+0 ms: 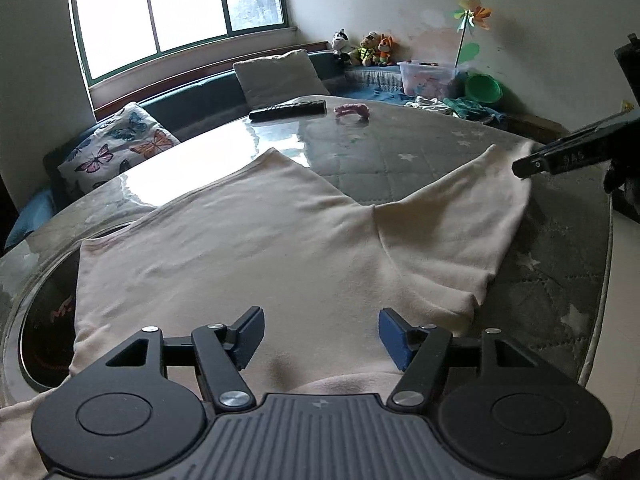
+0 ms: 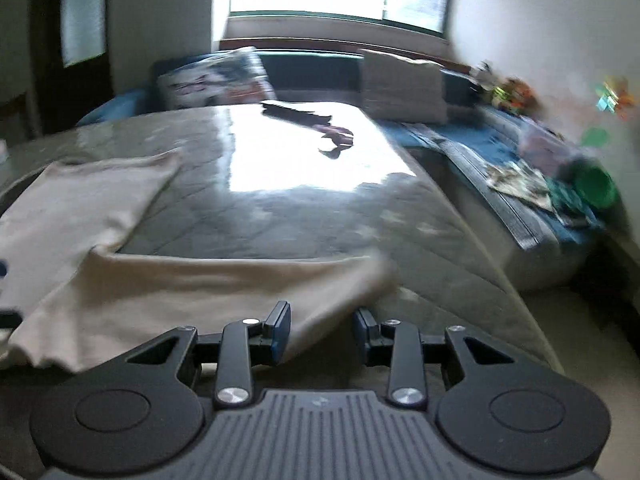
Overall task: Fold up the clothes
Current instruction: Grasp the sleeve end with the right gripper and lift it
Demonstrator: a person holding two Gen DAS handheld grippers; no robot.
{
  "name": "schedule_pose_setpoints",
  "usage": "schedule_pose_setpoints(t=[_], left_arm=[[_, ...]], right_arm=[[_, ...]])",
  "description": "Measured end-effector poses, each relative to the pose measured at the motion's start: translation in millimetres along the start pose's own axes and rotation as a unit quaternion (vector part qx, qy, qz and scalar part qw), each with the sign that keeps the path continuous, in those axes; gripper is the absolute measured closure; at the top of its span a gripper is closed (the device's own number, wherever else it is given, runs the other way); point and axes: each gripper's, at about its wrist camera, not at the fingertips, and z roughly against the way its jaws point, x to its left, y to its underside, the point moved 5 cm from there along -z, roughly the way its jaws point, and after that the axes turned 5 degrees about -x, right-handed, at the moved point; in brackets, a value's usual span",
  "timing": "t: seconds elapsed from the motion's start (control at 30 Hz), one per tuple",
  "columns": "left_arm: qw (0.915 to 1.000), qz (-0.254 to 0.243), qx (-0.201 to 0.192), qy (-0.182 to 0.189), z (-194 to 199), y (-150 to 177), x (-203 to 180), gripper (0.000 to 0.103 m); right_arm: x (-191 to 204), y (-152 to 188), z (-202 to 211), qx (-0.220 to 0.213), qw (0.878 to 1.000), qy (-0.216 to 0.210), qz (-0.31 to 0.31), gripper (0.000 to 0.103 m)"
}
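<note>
A cream garment (image 1: pixel 256 248) lies spread on a glass-topped bench (image 1: pixel 360 140) laid with a quilted, star-printed cover, and both grippers work at its edges. The left gripper (image 1: pixel 322 336) hovers over the garment's near part with its blue-padded fingers (image 1: pixel 394 338) well apart; cloth lies under and ahead of them, nothing is pinched, and its jaws stand open. Ahead of it and to its right a sleeve (image 1: pixel 472 216) stretches out toward the right gripper (image 1: pixel 532 164), which shows in the left wrist view as a dark bar just at the sleeve's far tip. In the right wrist view, which is blurred, that gripper (image 2: pixel 322 330) has its jaws only partly apart, and the sleeve's edge (image 2: pixel 332 292) runs in between them from the left, covering the left pad; whether the pads actually press on the cloth I cannot tell. The rest of the garment (image 2: pixel 80 208) lies to that gripper's left. Far ahead of both grippers a dark remote (image 1: pixel 288 110) and a small pink object (image 1: pixel 352 111) rest on the bare glass near the bench's far edge. Beyond the bench are a butterfly cushion (image 1: pixel 120 144), a pale cushion (image 1: pixel 276 76), plush toys (image 1: pixel 368 48) and, to the right, a clear bin (image 1: pixel 430 76), a green bowl (image 1: pixel 484 88) and a pinwheel (image 1: pixel 474 14), all under a bright window (image 1: pixel 176 4).
</note>
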Motion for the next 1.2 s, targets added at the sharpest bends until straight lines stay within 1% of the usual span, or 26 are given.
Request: schedule_pose_setpoints(t=[0.13, 0.2, 0.27, 0.3, 0.33, 0.37, 0.4, 0.57, 0.63, 0.7, 0.83, 1.0, 1.1, 1.2], left_arm=[[1.0, 0.007, -0.002, -0.006, 1, -2, 1, 0.034], [0.9999, 0.011, -0.001, -0.007, 0, -2, 1, 0.034], [0.9999, 0.01, 0.002, -0.007, -2, -1, -1, 0.033], [0.9999, 0.009, 0.004, -0.007, -2, -1, -1, 0.032], [0.9999, 0.009, 0.006, -0.007, -3, 0, -2, 0.031], [0.9999, 0.008, 0.006, -0.008, -3, 0, -3, 0.031], [0.9999, 0.008, 0.006, -0.008, -3, 0, -3, 0.03], [1.0, 0.008, 0.002, -0.004, -2, -1, -6, 0.027], [1.0, 0.006, 0.005, 0.001, -3, 0, -9, 0.026], [1.0, 0.001, 0.004, 0.0, -3, 1, -11, 0.025], [1.0, 0.003, -0.004, -0.001, 0, -5, -10, 0.025], [0.9999, 0.001, -0.011, 0.005, -2, -8, -15, 0.024], [1.0, -0.004, -0.007, 0.005, -3, -4, -18, 0.024], [0.9999, 0.007, -0.014, 0.003, 5, -4, -12, 0.024]], right_arm=[[-21, 4, -1, 0.001, 0.998, 0.008, -0.063, 0.07], [-32, 8, -6, 0.009, 0.994, 0.004, -0.109, 0.07], [-36, 10, -10, 0.003, 0.992, 0.003, -0.125, 0.07], [-37, 11, -12, -0.001, 0.991, 0.002, -0.132, 0.073], [-39, 10, -12, -0.003, 0.991, 0.002, -0.136, 0.086], [-40, 9, -13, -0.005, 0.99, 0.003, -0.139, 0.097], [-41, 9, -13, -0.007, 0.99, 0.003, -0.142, 0.099], [-48, -3, -12, -0.027, 0.989, 0.004, -0.148, 0.099], [-49, -3, -15, -0.026, 0.989, 0.006, -0.146, 0.099], [-49, 2, -23, -0.012, 0.989, 0.007, -0.149, 0.099], [-49, 0, -23, -0.018, 0.988, 0.004, -0.151, 0.099], [-42, -29, -1, -0.05, 0.989, -0.015, -0.138, 0.099], [-24, -55, 16, -0.071, 0.99, -0.038, -0.113, 0.099], [2, -80, 34, -0.091, 0.99, -0.071, -0.083, 0.099]])
